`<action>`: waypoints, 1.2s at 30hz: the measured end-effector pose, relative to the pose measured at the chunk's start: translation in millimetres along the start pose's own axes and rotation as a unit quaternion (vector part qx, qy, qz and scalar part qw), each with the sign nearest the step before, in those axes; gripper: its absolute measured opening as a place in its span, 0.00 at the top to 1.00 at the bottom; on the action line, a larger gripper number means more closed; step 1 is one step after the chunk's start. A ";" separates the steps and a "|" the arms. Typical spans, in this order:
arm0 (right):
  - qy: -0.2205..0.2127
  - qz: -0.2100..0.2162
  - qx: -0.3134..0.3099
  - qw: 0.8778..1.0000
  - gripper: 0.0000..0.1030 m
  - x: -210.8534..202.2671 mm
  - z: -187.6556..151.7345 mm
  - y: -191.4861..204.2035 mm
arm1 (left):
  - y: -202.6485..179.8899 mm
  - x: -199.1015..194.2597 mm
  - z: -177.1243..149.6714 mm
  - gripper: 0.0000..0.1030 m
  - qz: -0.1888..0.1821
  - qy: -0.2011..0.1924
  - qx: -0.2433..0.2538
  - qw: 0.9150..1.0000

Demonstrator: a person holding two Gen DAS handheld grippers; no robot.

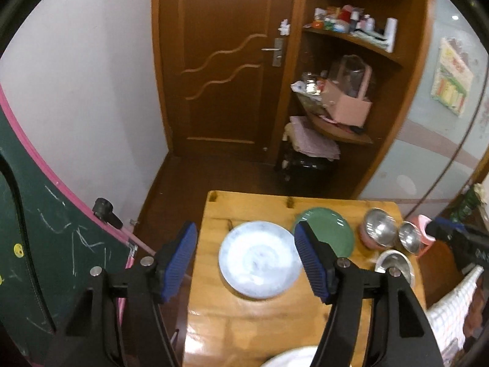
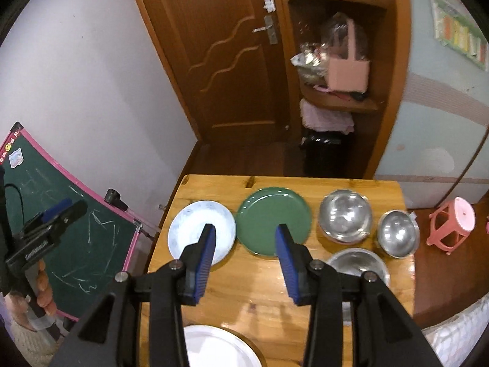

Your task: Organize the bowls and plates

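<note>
A pale blue-white plate (image 1: 259,258) (image 2: 200,229) lies at the far left of the wooden table (image 2: 253,290). A green plate (image 2: 273,220) (image 1: 328,229) lies to its right. Three steel bowls (image 2: 345,215) (image 2: 397,234) (image 2: 356,264) stand at the right; they also show in the left wrist view (image 1: 380,227). A white plate (image 2: 217,348) (image 1: 293,357) lies at the near edge. My left gripper (image 1: 244,260) is open and empty, high above the pale plate. My right gripper (image 2: 244,260) is open and empty, above the table's middle.
A green chalkboard (image 2: 76,244) with a pink frame leans left of the table. A brown door (image 1: 226,61) and a cluttered corner shelf (image 1: 342,107) stand behind. A pink stool (image 2: 452,223) is on the floor at right. A checked cloth (image 1: 452,312) is near right.
</note>
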State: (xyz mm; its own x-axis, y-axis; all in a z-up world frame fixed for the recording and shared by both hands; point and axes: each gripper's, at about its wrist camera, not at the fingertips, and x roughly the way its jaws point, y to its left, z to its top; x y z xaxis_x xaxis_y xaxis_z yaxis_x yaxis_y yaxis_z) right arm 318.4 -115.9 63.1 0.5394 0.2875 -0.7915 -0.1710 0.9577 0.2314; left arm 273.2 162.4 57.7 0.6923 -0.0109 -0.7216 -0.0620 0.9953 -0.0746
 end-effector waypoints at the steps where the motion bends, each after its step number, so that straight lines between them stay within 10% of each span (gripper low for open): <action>1: 0.007 0.003 0.000 1.000 0.61 11.4 1.5 1.2 | 2.0 14.8 0.8 0.35 0.011 0.003 0.000 1.000; 16: 0.157 0.041 0.064 0.985 0.61 197.4 -19.6 0.4 | 65.2 241.2 -43.1 0.35 0.017 0.174 -0.067 0.982; 29: 0.222 0.064 0.111 0.967 0.61 271.4 -44.2 -4.7 | 66.6 290.5 -73.3 0.49 -0.026 0.216 -0.067 0.974; 36: 0.240 0.073 0.114 0.961 0.77 286.9 -49.9 -2.4 | 68.7 301.7 -79.9 0.64 -0.053 0.236 -0.066 0.968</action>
State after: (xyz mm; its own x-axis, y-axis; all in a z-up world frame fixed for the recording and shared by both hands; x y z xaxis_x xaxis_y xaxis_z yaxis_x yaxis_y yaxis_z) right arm 432.4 -36.3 -192.8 0.0705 0.4339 -0.8982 -0.0008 0.9005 0.4349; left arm 420.4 219.7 -220.1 0.2963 -0.1863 -0.9367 -0.1220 0.9654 -0.2305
